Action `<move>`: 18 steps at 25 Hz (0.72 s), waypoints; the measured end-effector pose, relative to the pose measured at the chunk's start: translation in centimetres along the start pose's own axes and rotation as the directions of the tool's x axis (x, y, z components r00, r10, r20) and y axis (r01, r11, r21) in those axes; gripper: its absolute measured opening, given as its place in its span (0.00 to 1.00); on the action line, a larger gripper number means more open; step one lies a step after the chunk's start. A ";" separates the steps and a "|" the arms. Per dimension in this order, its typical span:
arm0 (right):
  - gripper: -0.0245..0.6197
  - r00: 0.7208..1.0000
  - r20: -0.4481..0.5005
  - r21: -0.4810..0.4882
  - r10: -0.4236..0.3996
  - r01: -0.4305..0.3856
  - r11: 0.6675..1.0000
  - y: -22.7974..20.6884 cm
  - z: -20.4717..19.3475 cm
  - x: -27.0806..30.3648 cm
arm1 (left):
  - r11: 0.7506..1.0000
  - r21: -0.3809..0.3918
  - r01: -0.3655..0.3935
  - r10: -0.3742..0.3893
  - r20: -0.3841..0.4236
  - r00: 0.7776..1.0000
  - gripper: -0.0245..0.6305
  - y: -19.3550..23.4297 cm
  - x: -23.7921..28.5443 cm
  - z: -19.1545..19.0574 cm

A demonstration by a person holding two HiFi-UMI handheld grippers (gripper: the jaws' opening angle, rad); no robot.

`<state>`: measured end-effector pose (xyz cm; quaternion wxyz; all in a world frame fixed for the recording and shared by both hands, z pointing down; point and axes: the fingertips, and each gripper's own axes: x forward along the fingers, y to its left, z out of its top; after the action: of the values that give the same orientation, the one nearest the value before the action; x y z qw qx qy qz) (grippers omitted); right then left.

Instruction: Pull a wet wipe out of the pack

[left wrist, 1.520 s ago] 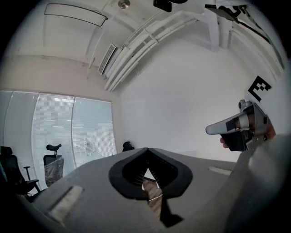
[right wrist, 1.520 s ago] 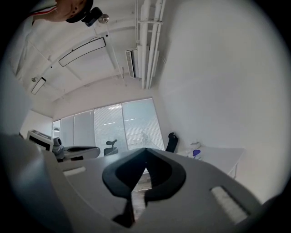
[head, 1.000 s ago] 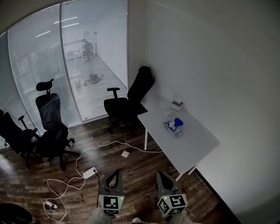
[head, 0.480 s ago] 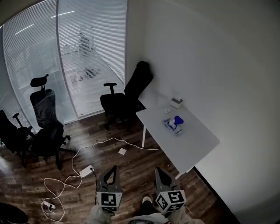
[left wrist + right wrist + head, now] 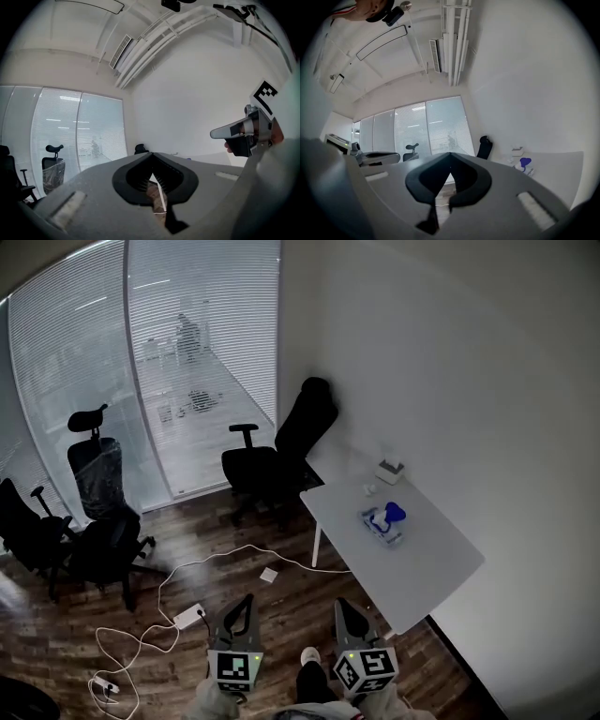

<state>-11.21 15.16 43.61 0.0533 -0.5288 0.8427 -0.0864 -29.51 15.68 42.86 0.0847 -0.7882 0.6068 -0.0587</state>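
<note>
While the left claw [image 5: 247, 606] and the right claw [image 5: 343, 607] hang side by side at the bottom of the head view, the pack of wet wipes [image 5: 381, 525] lies well away from them, up on the white desk [image 5: 436, 568]. The pack is near the middle of the desk, and something blue [image 5: 395, 511] sticks up on top of it. A small white box [image 5: 390, 470] stands at the far end of the desk, close to the wall. A tiny white thing [image 5: 368, 488] lies between the box and the pack.

Both claws point straight ahead over the brown wood floor [image 5: 286, 601]. The left claw's own view shows its two jaws pressed together at the tips, with nothing held. The right claw's jaws are pressed together too, and nothing is in them. From the right claw's view the pack shows small on the desk, off to the right.

A black chair [image 5: 281, 451] stands at the far end of the desk. More black chairs [image 5: 98, 512] stand by the glass wall [image 5: 141, 362]. A white cable [image 5: 246, 547] runs across the floor, and a white plug box [image 5: 190, 617] lies near it.
</note>
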 end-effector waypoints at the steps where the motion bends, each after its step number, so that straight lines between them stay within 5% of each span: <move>1: 0.05 1.000 0.007 -0.004 -0.003 0.003 1.000 -0.5 0.3 0.9 | 1.000 0.006 0.011 -0.011 0.003 1.000 0.04 0.0 1.0 0.2; 18: 0.04 0.998 -0.025 0.025 -0.055 0.055 0.998 -12.8 1.9 16.2 | 0.997 0.015 0.077 -0.076 -0.041 0.996 0.04 0.4 21.4 -0.8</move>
<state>-6.61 -5.08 44.36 0.0476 -0.5499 0.8272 -0.1051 -24.58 -5.14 43.29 0.0769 -0.8088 0.5772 -0.0827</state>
